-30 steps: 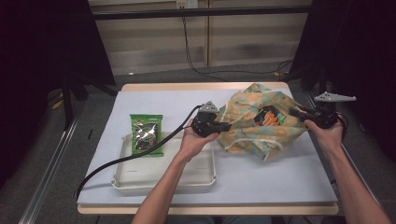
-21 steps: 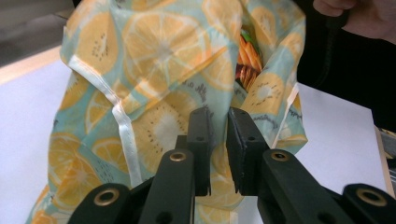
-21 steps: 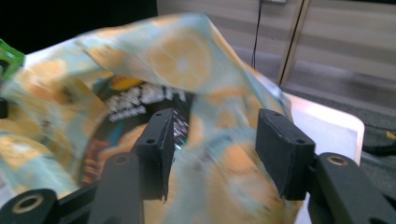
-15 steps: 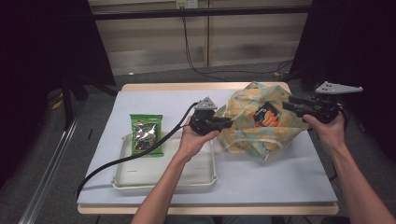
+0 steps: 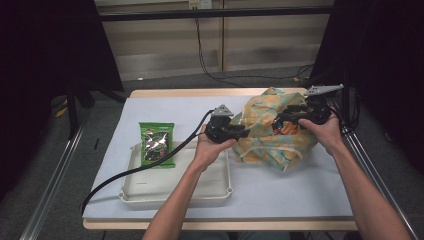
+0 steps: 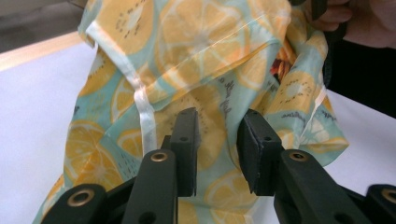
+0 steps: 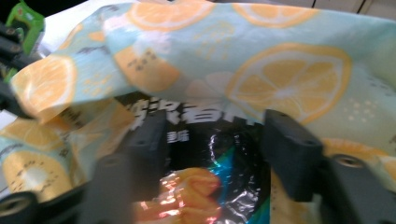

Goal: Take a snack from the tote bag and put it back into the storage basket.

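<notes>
Bag: lemon print, snack pack inside.
Left gripper: jaws just opening, cloth between, unpinched.
Right gripper: just opening, empty.
Risk: mouth may sag shut with both released.

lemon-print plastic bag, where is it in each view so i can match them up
High view: the teal plastic bag printed with orange lemon slices lies right of centre on the table, between both grippers.
Left gripper view: it spreads across the middle, beyond the jaws.
Right gripper view: it spans the top.
Shared landmark: the shiny orange-and-black snack packet in its mouth.

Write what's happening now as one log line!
left gripper: open, beside lemon-print bag | right gripper: open at bag mouth | snack packet inside
</notes>
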